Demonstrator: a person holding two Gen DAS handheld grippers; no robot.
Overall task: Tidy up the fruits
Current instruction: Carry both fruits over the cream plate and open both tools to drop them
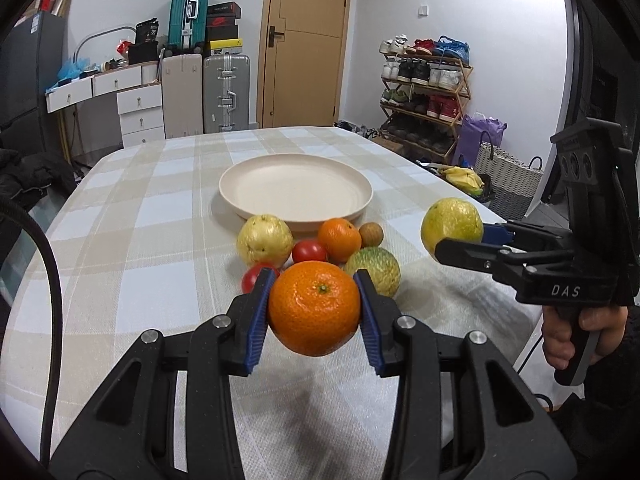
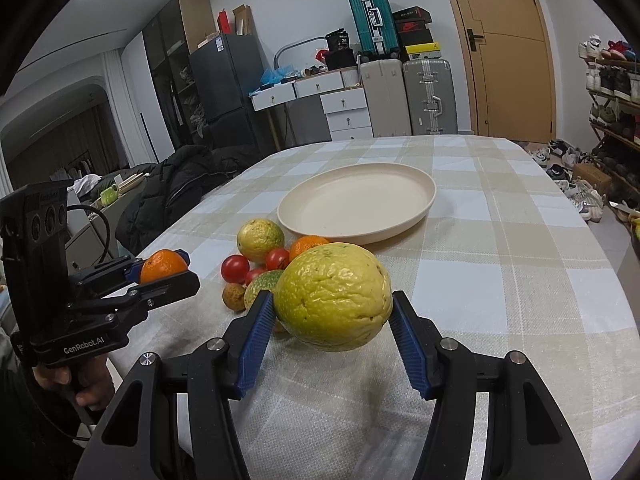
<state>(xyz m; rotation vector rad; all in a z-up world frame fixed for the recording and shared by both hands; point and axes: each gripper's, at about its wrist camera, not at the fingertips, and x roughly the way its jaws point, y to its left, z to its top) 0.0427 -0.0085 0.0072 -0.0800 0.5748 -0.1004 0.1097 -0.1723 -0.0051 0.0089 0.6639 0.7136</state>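
My left gripper (image 1: pixel 314 280) is shut on a large orange (image 1: pixel 314 312), held above the checked tablecloth; the same orange (image 2: pixel 164 266) and gripper (image 2: pixel 168 270) show at the left of the right wrist view. My right gripper (image 2: pixel 332 304) is shut on a big yellow-green citrus (image 2: pixel 332 296), also raised; this citrus (image 1: pixel 452 224) and gripper (image 1: pixel 460 240) appear at the right of the left wrist view. Beyond both lies a pile: a yellow fruit (image 1: pixel 264 240), two tomatoes (image 1: pixel 309 251), a small orange (image 1: pixel 339 239), a brown longan (image 1: pixel 371 234) and a bumpy green fruit (image 1: pixel 374 270). An empty cream plate (image 1: pixel 296 188) sits just behind the pile.
The table (image 1: pixel 160 208) rounds off at its far end, with its right edge close by. A black jacket (image 2: pixel 176 188) lies off the left side. Bananas (image 1: pixel 464 178), a woven basket (image 1: pixel 508 176) and a shoe rack (image 1: pixel 424 92) stand to the right.
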